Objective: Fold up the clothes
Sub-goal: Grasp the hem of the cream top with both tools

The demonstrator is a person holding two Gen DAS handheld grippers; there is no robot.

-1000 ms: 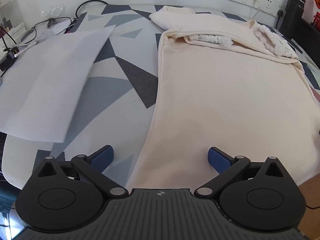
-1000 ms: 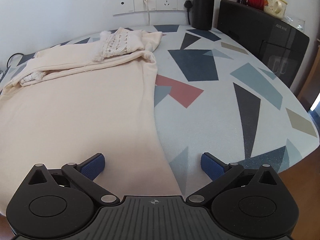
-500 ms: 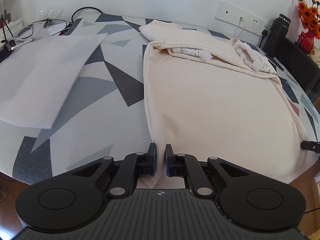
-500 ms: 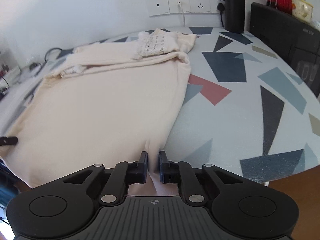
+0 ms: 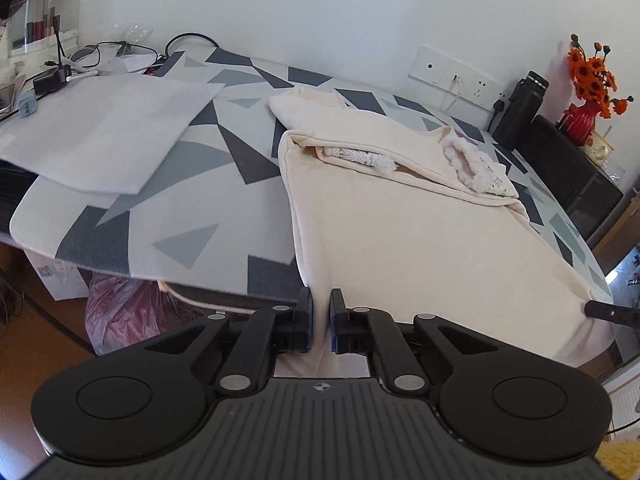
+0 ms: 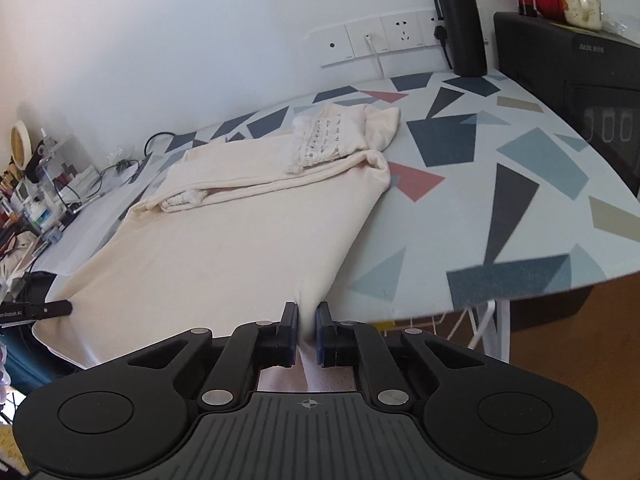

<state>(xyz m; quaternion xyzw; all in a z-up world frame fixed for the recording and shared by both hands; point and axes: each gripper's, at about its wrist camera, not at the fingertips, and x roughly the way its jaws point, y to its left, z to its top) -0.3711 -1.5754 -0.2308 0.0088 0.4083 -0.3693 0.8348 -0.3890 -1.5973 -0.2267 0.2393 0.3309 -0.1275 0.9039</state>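
Note:
A cream sweater (image 5: 420, 236) lies flat on the patterned table, its sleeves with white lace cuffs (image 5: 478, 168) folded across the far end. My left gripper (image 5: 320, 300) is shut on the near left corner of its hem, lifted off the table edge. In the right wrist view the same cream sweater (image 6: 224, 240) stretches away, and my right gripper (image 6: 307, 312) is shut on the near right corner of the hem. Each gripper's tip shows in the other's view: right fingertips (image 5: 600, 310), left fingertips (image 6: 52, 308).
A white foam sheet (image 5: 100, 136) lies on the table's left part, with cables and clutter behind. A black bottle (image 6: 460, 24), wall sockets (image 6: 384, 40) and a black appliance (image 6: 580, 80) with a red vase stand at the far right. A pink plastic bag (image 5: 120, 308) sits under the table.
Both grippers went from wide open to shut on the hem corners, then pulled back and up from the table, lifting the near hem and stretching the fabric.

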